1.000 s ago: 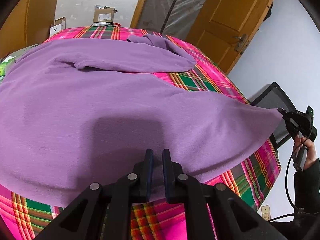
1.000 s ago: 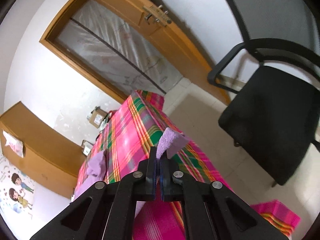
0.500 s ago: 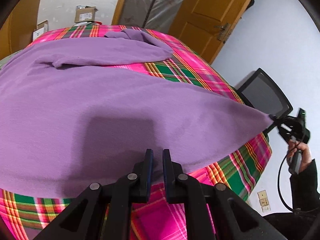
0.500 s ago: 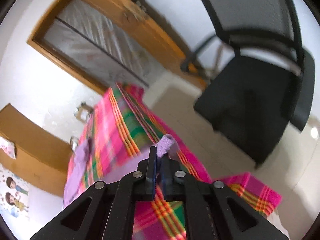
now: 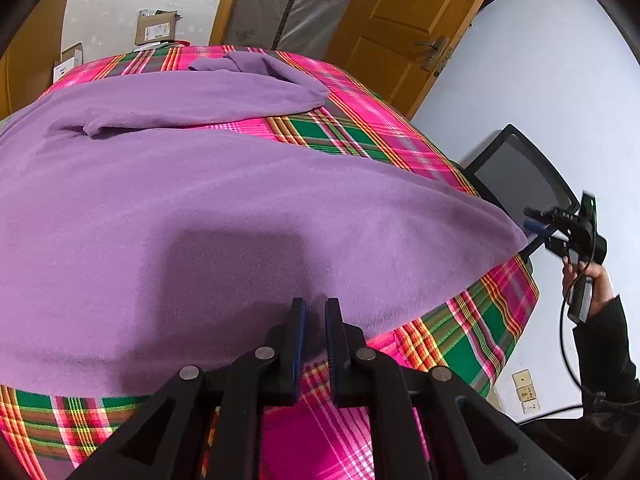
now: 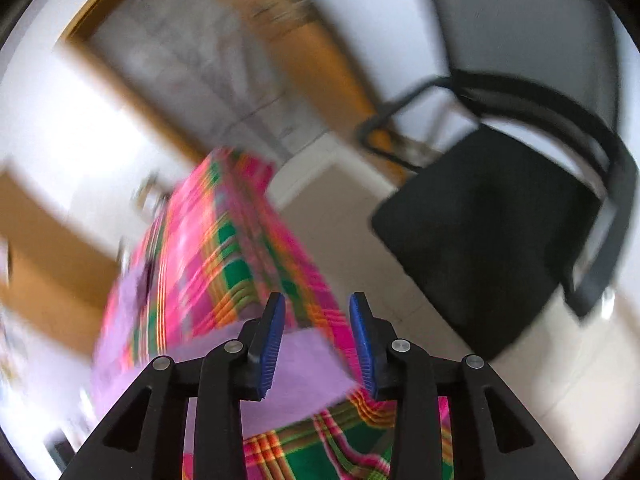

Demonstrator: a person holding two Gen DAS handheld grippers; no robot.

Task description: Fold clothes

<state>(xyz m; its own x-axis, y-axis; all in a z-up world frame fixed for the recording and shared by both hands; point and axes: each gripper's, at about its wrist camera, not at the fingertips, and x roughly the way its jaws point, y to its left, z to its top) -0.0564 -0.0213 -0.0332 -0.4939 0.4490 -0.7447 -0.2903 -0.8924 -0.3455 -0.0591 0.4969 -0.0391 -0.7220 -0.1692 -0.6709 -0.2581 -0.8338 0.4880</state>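
Observation:
A purple garment lies spread over a table with a pink and green plaid cloth, one sleeve folded across its far part. My left gripper is at the near hem, its jaws closed to a narrow gap with the hem pinched between them. At the right end, a hand holds my right gripper just past the garment's corner. The right wrist view is blurred. There the right gripper has its jaws opening, blue pads wide apart. The purple corner lies below them, touching neither pad.
A black mesh office chair stands on the tiled floor just beyond the table's right end, also seen as a chair back. A wooden door and cardboard boxes are behind the table. A wall socket sits low on the right.
The right gripper's jaws have parted and let go of the garment's corner, which now lies on the table. The left gripper still holds the hem.

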